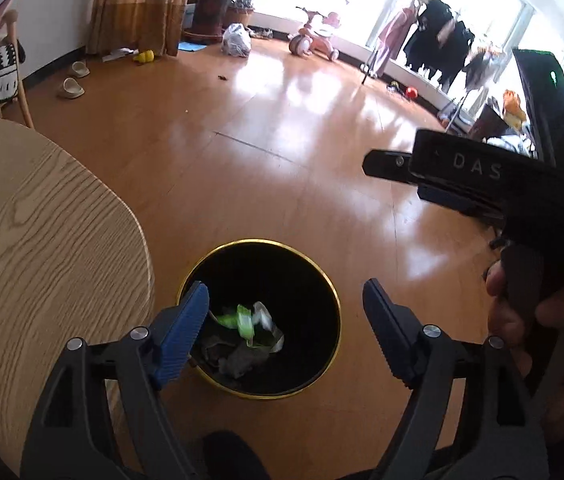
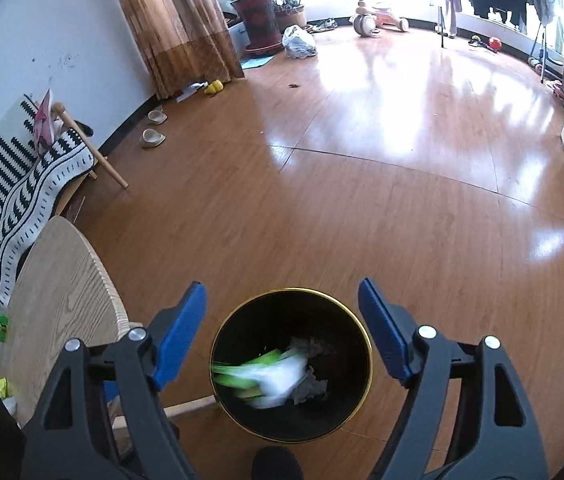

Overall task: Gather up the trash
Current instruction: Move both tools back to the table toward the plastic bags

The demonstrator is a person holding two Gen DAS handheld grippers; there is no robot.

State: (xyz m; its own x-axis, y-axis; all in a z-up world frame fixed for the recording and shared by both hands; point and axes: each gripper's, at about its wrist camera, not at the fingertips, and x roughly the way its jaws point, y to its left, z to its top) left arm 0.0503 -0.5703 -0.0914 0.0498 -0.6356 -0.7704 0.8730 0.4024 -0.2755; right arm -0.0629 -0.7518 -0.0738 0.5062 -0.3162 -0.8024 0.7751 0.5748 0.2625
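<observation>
on the wooden floor (image 2: 362,208), both claws gape empty above the black bin (image 2: 364,344) holding green-white wrappers (image 2: 266,376).

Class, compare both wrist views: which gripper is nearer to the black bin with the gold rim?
Left, though narrowly. The left gripper hangs open right over the black bin, its fingers framing the mouth. The right gripper is also open above the bin, but sits higher and off to one side.

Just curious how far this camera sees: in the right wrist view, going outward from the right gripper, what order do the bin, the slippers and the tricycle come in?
1. Black bin, right below the right gripper.
2. Slippers, mid-left by the wall.
3. Tricycle, far back at the window.
</observation>
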